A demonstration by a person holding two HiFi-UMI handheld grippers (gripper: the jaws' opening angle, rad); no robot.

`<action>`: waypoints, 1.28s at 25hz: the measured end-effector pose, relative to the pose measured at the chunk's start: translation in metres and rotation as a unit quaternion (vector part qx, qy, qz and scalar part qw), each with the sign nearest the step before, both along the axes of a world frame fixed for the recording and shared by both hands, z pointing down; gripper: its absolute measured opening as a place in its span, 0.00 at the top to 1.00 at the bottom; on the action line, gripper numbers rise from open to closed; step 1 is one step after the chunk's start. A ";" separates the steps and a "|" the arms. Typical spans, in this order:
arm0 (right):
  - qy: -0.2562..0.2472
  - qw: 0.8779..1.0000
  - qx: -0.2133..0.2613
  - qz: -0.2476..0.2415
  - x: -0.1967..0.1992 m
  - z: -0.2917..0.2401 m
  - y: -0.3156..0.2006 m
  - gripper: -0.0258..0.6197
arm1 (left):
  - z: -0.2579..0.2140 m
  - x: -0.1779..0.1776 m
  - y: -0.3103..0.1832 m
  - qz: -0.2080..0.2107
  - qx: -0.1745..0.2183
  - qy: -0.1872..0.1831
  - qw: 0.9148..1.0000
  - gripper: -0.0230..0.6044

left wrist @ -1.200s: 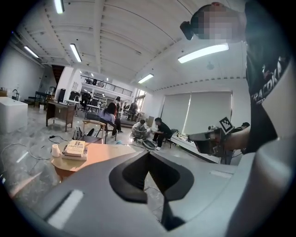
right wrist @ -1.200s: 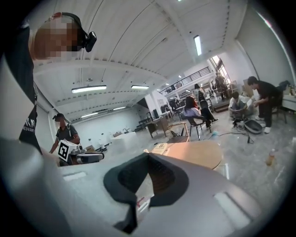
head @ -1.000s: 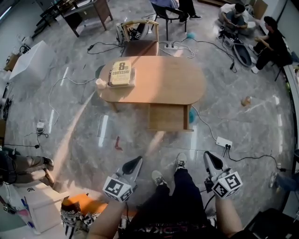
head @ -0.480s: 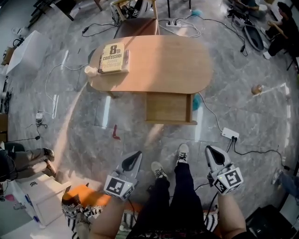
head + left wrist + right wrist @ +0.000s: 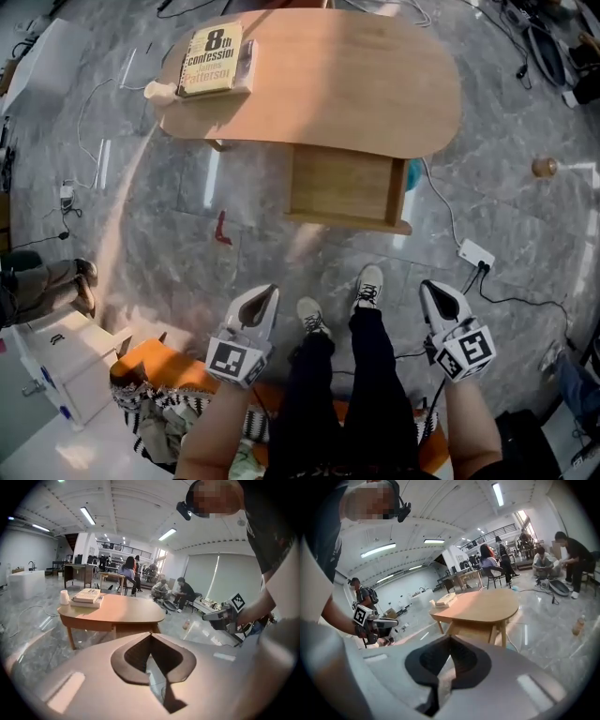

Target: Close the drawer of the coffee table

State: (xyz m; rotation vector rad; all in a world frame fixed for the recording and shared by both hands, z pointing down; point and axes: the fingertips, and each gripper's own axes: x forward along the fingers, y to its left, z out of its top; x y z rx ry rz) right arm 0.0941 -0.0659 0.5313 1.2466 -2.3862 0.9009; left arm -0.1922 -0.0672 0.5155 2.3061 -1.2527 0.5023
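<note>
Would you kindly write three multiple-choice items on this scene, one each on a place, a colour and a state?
1. The book lies on the coffee table at: A its left end in the head view; B its middle; C its right end.
2. The small thing on the floor left of the drawer is: A blue; B red; C yellow.
3. The drawer is: A pushed in flush; B taken out altogether; C pulled out.
1 A, it lies at that end; 2 B, red against grey floor; 3 C, its box juts from under the coffee table.
</note>
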 end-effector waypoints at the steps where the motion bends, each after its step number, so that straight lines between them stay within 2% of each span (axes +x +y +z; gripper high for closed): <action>1: 0.003 1.000 -0.004 -0.005 -0.001 0.014 -0.003 0.96 | 0.015 -0.004 -0.002 -0.004 -0.002 -0.003 1.000 0.95; 7: 0.016 1.000 -0.015 -0.019 -0.002 0.091 -0.005 0.96 | 0.107 -0.024 -0.005 -0.027 -0.025 -0.003 0.999 0.95; 16: 0.032 0.999 -0.004 0.021 0.007 0.196 0.006 0.96 | 0.217 -0.033 -0.011 0.001 -0.010 -0.016 1.000 0.95; 27: 0.055 0.996 0.027 0.060 0.030 0.291 -0.007 0.95 | 0.310 -0.044 -0.045 0.003 0.042 -0.015 0.999 0.95; 29: 0.054 0.996 0.035 0.064 0.035 0.305 -0.013 0.88 | 0.326 -0.046 -0.053 0.001 0.052 -0.019 0.998 0.95; 32: 0.062 0.994 0.050 0.068 0.043 0.326 -0.021 0.84 | 0.354 -0.049 -0.061 0.001 0.058 -0.019 0.998 0.95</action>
